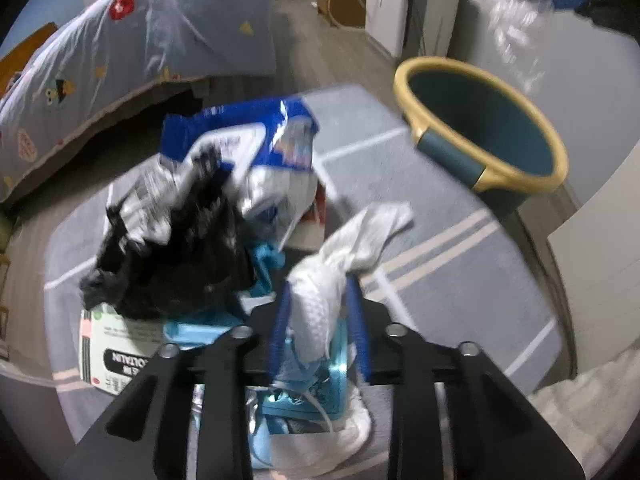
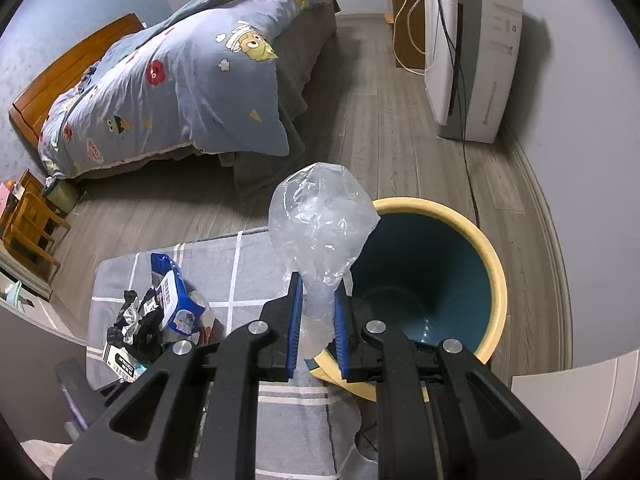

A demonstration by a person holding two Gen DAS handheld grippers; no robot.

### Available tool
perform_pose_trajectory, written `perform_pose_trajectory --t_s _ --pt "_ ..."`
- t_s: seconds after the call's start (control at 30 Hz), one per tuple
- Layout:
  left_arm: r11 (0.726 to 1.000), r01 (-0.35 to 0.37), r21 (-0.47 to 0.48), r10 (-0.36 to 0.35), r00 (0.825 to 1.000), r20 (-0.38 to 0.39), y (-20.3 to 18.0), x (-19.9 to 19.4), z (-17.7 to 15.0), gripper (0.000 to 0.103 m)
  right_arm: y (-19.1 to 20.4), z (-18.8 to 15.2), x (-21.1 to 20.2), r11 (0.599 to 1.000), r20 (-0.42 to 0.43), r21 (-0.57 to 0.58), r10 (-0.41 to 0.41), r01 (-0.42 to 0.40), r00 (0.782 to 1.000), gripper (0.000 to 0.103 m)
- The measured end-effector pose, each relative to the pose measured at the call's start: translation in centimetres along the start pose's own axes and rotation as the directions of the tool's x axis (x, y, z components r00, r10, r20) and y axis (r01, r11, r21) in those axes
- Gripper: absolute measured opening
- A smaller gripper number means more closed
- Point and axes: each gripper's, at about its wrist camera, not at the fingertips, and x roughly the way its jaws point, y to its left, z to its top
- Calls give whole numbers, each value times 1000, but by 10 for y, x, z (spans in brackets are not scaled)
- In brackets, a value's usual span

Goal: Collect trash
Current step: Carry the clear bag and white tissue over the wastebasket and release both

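My left gripper (image 1: 318, 300) is shut on a crumpled white tissue (image 1: 340, 252), held above the trash pile on the grey rug (image 1: 440, 208). The pile holds a blue-and-white wrapper (image 1: 248, 140), a black crumpled bag (image 1: 176, 256), a white box (image 1: 116, 344) and light blue packaging (image 1: 304, 384). My right gripper (image 2: 318, 292) is shut on a clear plastic bag (image 2: 320, 224), held over the near-left rim of the teal bin with a yellow rim (image 2: 496, 264). The bin also shows in the left wrist view (image 1: 404, 76), at upper right. The pile (image 2: 160, 312) lies left of the bin.
A bed with a blue cartoon quilt (image 2: 168, 80) stands at the back left. A white appliance with cables (image 2: 472, 60) stands against the right wall. A wooden chair (image 2: 28, 224) is at far left. A white surface edge (image 2: 576, 396) is at lower right.
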Motion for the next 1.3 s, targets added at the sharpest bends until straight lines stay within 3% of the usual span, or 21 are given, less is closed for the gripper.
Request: perform_pose_trajectory --t_s 0.2,0.23,0.27,0.37,0.57,0.8,1.13,1.3 --pt "997 -44 59 46 998 -38 -4 16 -8 41 -1 -1 3 1000 -11 3 -2 2 1000 14" --pt "996 -55 71 57 998 -37 -5 17 -9 39 -1 0 3 1000 -11 2 -2 2 1000 14" --pt "994 -66 82 69 997 -33 -6 16 -10 25 -1 0 3 1000 -11 1 -2 2 1000 14" --pt "995 -53 86 55 998 -18 -5 10 -8 20 0 -1 3 1000 -11 4 -1 1 1000 14" --pt "997 -10 80 1 994 113 -14 -29 14 19 -12 4 -3 999 12 33 1 -2 1000 14" --pt "992 63 109 -88 966 244 -39 -74 53 19 -48 15 -1 993 23 119 -9 6 1000 14" --pt "983 158 92 -172 970 172 -77 -38 119 19 -79 13 31 979 -52 156 -127 134 991 14" --pt "981 170 97 -183 973 140 -93 -11 138 19 -89 13 29 974 -41 188 -124 130 991 16"
